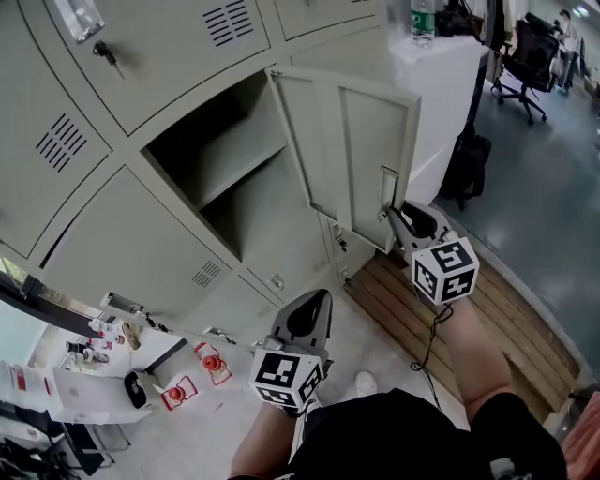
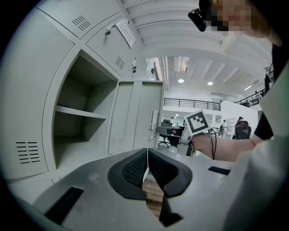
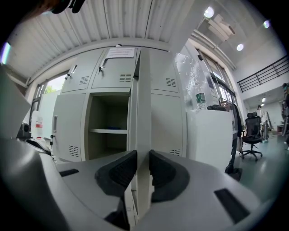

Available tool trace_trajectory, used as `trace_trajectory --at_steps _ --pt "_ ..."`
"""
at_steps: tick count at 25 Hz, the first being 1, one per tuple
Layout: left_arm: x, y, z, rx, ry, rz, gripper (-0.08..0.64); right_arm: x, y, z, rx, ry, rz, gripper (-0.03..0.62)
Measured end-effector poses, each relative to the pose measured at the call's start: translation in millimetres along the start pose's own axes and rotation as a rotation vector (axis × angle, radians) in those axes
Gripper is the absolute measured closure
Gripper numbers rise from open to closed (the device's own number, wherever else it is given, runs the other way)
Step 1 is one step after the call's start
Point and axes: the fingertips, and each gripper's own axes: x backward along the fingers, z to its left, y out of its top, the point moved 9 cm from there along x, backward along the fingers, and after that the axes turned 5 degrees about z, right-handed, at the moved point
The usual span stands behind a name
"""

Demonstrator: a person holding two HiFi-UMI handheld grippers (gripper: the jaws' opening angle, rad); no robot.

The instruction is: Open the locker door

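The grey locker door (image 1: 352, 155) stands swung out from its compartment (image 1: 234, 173), which has one shelf inside. My right gripper (image 1: 396, 217) is shut on the door's free edge beside the latch. In the right gripper view the door edge (image 3: 143, 113) runs straight up between the two pads, and my right gripper (image 3: 140, 173) pinches it from both sides. My left gripper (image 1: 309, 309) hangs lower, in front of the bottom lockers, and touches nothing. Its pads meet in the left gripper view, so my left gripper (image 2: 146, 168) is shut and empty.
A key hangs in an upper locker (image 1: 105, 52). A wooden pallet (image 1: 441, 328) lies on the floor under my right arm. A white cabinet (image 1: 441, 94) with a water bottle (image 1: 424, 21) stands right of the door, with a black bag (image 1: 466, 169) beside it. Red items (image 1: 211, 361) lie bottom left.
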Motion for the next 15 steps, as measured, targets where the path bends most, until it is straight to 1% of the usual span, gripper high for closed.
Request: trace_trajectory --at_steps 3,9,15 --pt "-1.5 -3.9 -7.7 0.007 0.029 -0.001 0.54 -1.6 -0.9 -7.3 -0.005 0.019 -0.01 0.456" --pt "12.2 -4.0 -14.8 0.003 0.087 -0.009 0.54 1.4 -6.4 -11.1 -0.036 0.02 -0.028 0.446" --pt "31.4 -0.9 -14.3 -0.004 0.117 -0.022 0.54 20.4 -10.1 -13.2 -0.077 -0.028 -0.051 0.449"
